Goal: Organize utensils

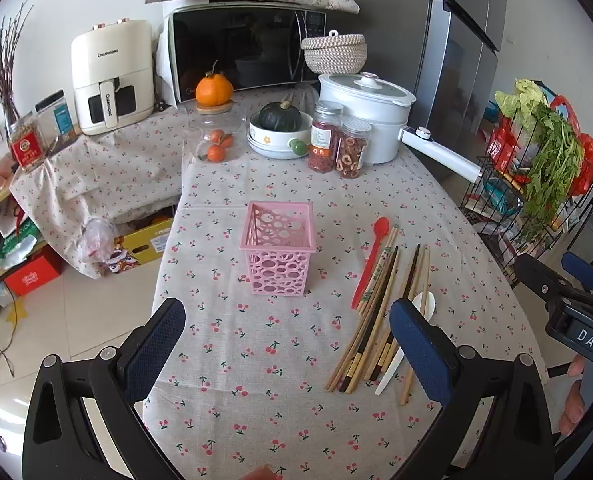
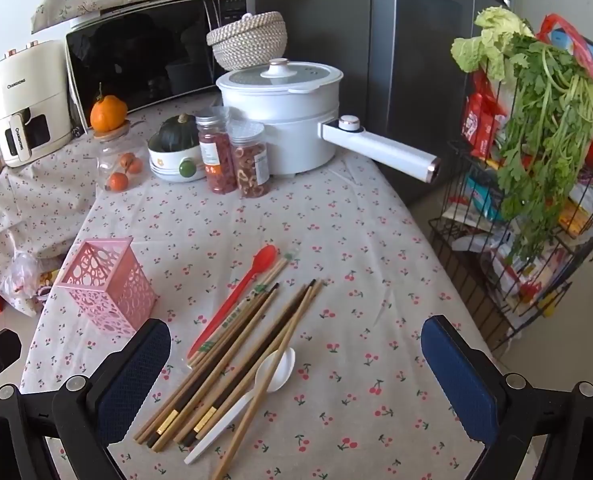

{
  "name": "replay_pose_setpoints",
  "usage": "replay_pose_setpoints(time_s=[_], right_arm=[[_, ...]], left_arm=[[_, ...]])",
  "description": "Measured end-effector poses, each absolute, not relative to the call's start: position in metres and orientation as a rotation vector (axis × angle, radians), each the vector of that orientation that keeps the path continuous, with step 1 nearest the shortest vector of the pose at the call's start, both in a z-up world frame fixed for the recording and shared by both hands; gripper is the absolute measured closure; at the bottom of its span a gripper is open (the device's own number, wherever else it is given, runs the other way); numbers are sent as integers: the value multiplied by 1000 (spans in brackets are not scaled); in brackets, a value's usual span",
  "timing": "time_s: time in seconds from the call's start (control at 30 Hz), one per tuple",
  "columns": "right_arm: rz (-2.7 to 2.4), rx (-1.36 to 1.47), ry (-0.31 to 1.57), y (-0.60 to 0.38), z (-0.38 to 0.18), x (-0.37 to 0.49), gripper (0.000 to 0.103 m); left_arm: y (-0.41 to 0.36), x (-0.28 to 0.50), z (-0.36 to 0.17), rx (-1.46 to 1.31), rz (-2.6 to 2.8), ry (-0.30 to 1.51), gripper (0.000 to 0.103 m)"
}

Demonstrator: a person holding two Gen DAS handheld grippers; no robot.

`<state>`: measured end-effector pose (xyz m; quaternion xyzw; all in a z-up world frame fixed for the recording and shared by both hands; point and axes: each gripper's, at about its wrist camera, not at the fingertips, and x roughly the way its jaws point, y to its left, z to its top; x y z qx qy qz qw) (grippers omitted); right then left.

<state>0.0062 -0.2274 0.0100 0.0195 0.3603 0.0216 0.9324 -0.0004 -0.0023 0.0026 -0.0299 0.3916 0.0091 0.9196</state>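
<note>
I see the desk (image 1: 376, 208) under its cherry-print cloth, with the microwave (image 1: 240, 48) and the white electric pot (image 1: 364, 112) along the far edge. Near the middle the pink utensil holder (image 1: 278, 254) stands upright, its inside showing nothing through the open top. To its right the chopsticks (image 2: 232, 352) lie loose in a slanted heap on the cloth, well apart from the holder. A red spoon (image 2: 236, 296) lies along the heap's left side, and a white spoon (image 2: 252, 392) rests among the chopsticks at the near end, one chopstick crossing over it. My left gripper (image 1: 284, 352) hovers above bare cloth in front of the holder, fingers spread wide and carrying nothing. My right gripper (image 2: 296, 376) hangs over the near end of the heap, fingers likewise spread and touching none of it.
</note>
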Motion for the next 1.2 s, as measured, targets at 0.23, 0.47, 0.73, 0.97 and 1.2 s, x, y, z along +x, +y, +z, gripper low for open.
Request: replay_pose_setpoints(time_s=[0.23, 0.47, 0.73, 0.97, 1.2], right_arm=[[55, 37, 738, -227, 10, 6, 0], [65, 46, 752, -227, 8, 8, 0], [65, 57, 755, -228, 7, 9, 0], [67, 44, 762, -224, 5, 11, 0], [73, 48, 769, -221, 3, 13, 0]], left_arm=[[-3, -2, 2, -58, 24, 799, 0], [-4, 1, 1, -55, 34, 803, 0], [-7, 1, 2, -43, 28, 795, 0], [-4, -2, 3, -55, 29, 786, 0], [0, -4, 6, -60, 29, 783, 0]])
